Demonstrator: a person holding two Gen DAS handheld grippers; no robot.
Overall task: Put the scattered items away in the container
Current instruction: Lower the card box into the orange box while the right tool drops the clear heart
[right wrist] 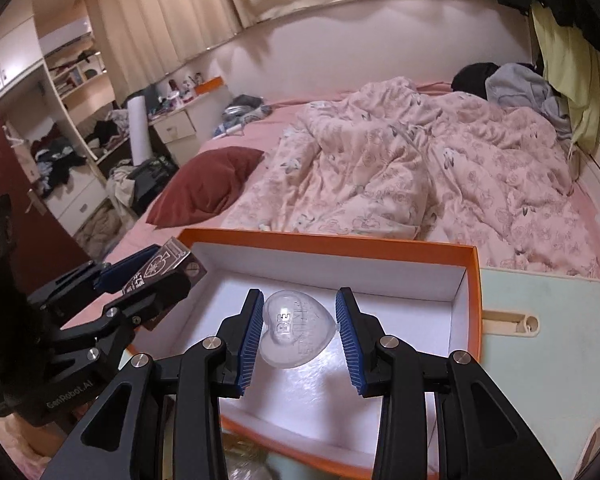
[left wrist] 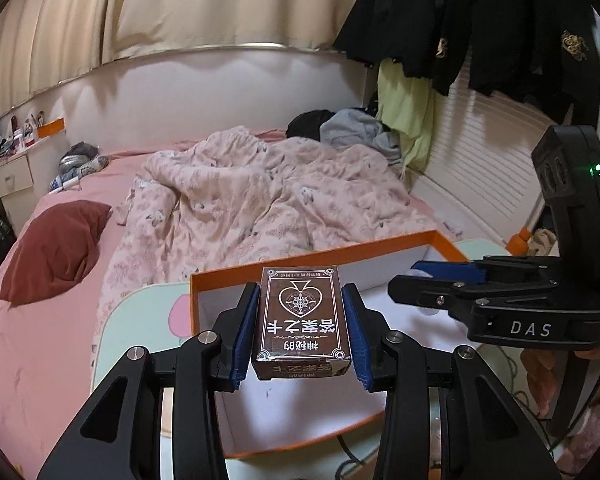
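Note:
My left gripper (left wrist: 302, 320) is shut on a brown card box (left wrist: 302, 316) with a spade emblem, held over the orange box (left wrist: 312, 254) with a white inside. It also shows in the right wrist view (right wrist: 162, 270) at the box's left edge. My right gripper (right wrist: 298, 326) is shut on a clear plastic heart case (right wrist: 296, 328) and holds it above the orange box's (right wrist: 474, 300) white floor. In the left wrist view the right gripper (left wrist: 424, 276) reaches in over the box from the right.
The box sits on a pale green lap table (right wrist: 540, 308) on a bed with a pink floral duvet (left wrist: 268, 200) and a dark red pillow (left wrist: 56, 248). Dark clothes (left wrist: 480, 20) hang at the right. Cluttered shelves (right wrist: 72, 128) stand at the left.

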